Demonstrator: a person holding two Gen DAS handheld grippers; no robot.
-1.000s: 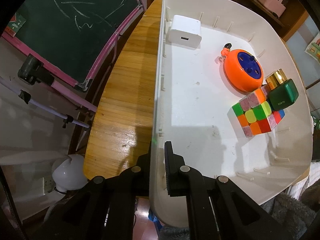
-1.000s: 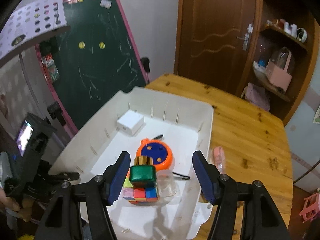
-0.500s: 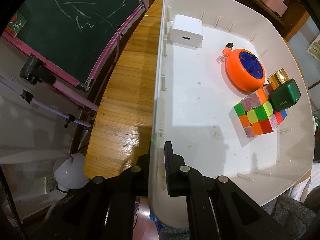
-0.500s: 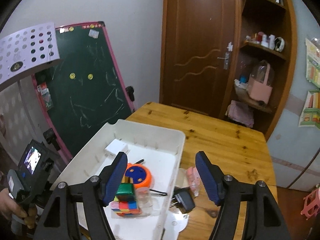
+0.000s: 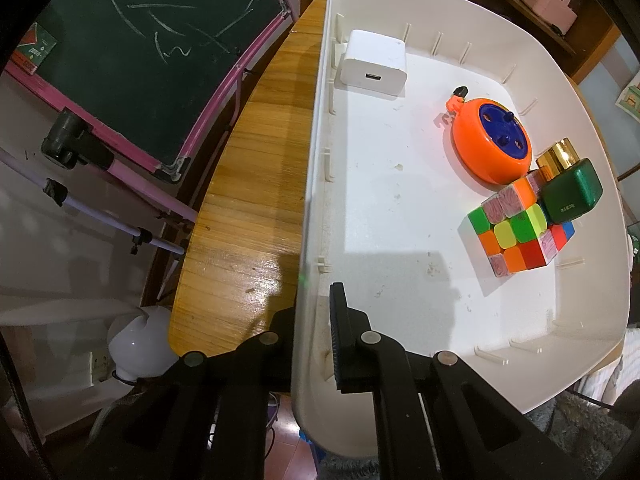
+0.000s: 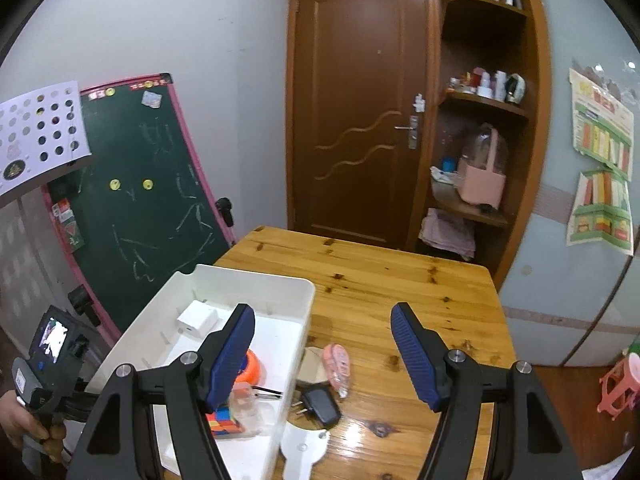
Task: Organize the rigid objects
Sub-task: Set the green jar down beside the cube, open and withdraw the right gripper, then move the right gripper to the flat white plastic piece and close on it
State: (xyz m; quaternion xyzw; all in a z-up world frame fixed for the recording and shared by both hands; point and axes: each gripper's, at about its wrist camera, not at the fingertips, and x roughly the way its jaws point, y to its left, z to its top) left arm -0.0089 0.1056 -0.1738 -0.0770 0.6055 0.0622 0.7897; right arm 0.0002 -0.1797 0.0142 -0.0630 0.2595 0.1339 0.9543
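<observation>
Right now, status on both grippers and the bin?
Left gripper clamped on bin wall. Right gripper open, empty. Black plug and pink item on table beside bin.

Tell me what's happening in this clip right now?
A person is sorting small items into a white tray. The left gripper is clamped on the tray's near wall. The right gripper is open and empty above the wooden table. The tray holds a white charger, orange reel, puzzle cube and green box.

**Clearance around the white tray**

The white tray (image 5: 440, 208) floor is bare on its chalkboard side. Obstacles cluster against the opposite wall: orange reel (image 5: 492, 144), puzzle cube (image 5: 516, 236), green box (image 5: 570, 192). Beyond the tray, the desk (image 6: 400, 280) is clear.
</observation>
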